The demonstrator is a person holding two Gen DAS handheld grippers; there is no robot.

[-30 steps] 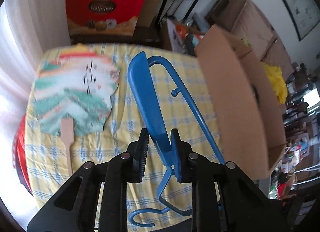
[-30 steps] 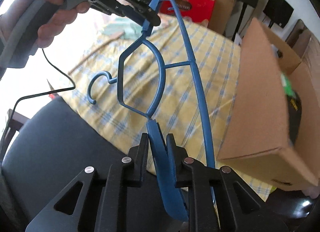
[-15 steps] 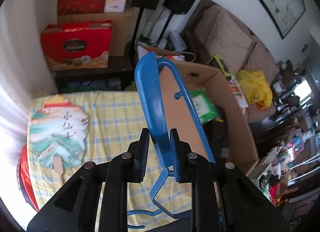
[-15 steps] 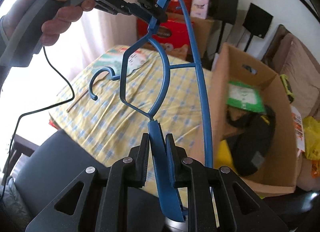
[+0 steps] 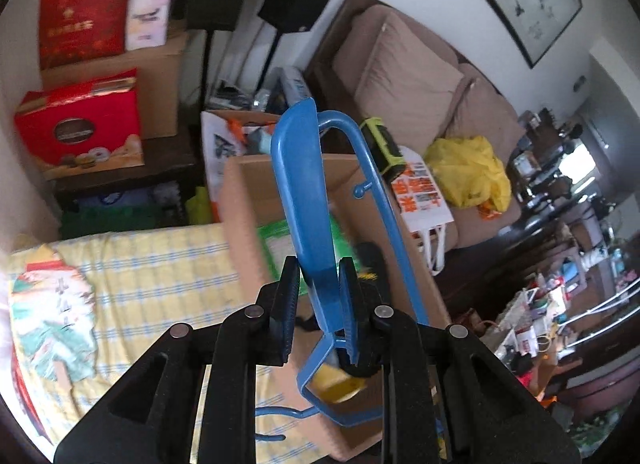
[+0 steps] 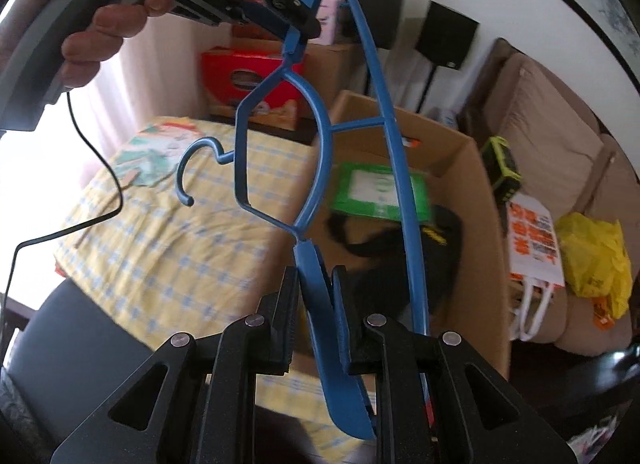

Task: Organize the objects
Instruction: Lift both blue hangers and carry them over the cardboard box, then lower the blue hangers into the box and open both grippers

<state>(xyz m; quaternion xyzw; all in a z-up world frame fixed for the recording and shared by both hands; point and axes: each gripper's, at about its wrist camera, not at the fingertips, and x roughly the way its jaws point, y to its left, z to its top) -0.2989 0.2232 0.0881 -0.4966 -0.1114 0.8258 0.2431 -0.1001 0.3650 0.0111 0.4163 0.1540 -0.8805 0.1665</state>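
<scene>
I have the blue hanger pinched at both ends: my right gripper is clamped on its near shoulder blade, my left gripper on the far one. Since a second ago I've lifted it off the yellow checked tablecloth, and it now hangs over the open cardboard box to the right. The fan stays on the table's far left. Lowering the hanger in looks like my next move.

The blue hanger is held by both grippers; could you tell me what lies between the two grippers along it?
In the right wrist view, only the blue hanger spans from the right gripper to the left gripper, with its hook jutting sideways.
</scene>
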